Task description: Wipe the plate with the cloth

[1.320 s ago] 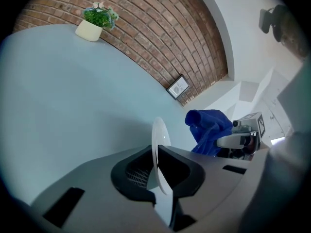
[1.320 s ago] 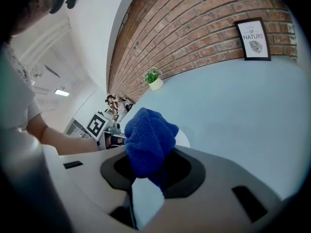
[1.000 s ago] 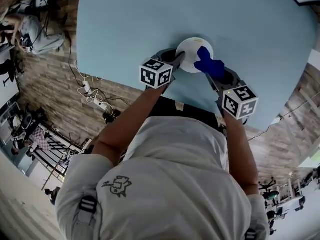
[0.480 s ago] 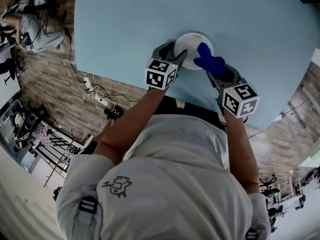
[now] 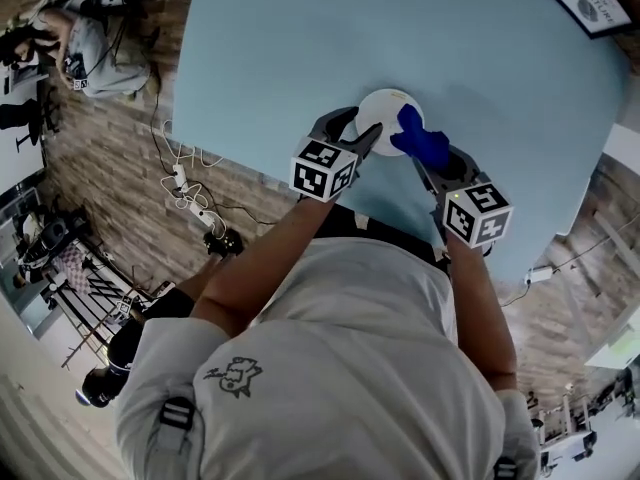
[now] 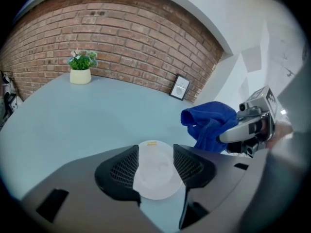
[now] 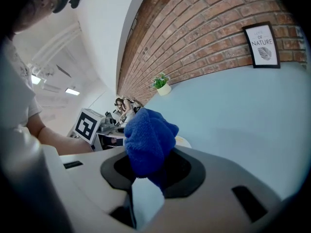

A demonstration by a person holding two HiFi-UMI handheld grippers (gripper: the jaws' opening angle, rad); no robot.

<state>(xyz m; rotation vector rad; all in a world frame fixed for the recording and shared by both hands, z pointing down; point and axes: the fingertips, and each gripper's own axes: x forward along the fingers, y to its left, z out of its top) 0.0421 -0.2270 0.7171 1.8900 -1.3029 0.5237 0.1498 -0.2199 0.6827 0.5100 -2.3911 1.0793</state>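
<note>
Nearest the head camera, the person's pale shirt [image 5: 330, 368] fills the lower field. Just beyond it, the left gripper [image 5: 352, 133] is shown with its 2 jaws spread as wide as they go; they have just been opening, and nothing is clamped. Compared with 1 second earlier, when this gripper was set against the left rim of the plate [image 6: 154, 171], it is now seen raised clear: in the left gripper view the white plate is framed in the gap between the pads, yet is pressed by neither, and it lies flat on the pale blue table [image 5: 280, 48], near the front edge. To the right, the right gripper [image 7: 146, 174] is closed on the blue cloth [image 7: 146, 140], which bulges forward out of the jaws and is held over the plate's right rim; contact cannot be confirmed. Since the steadying grip has been given up, the plate is judged to be unbraced, so either wiping is finished or a fresh hold is needed. Farthest off, a potted plant [image 6: 80, 71] and a framed print [image 7: 262, 45] are set against the brick wall [image 6: 121, 38].
</note>
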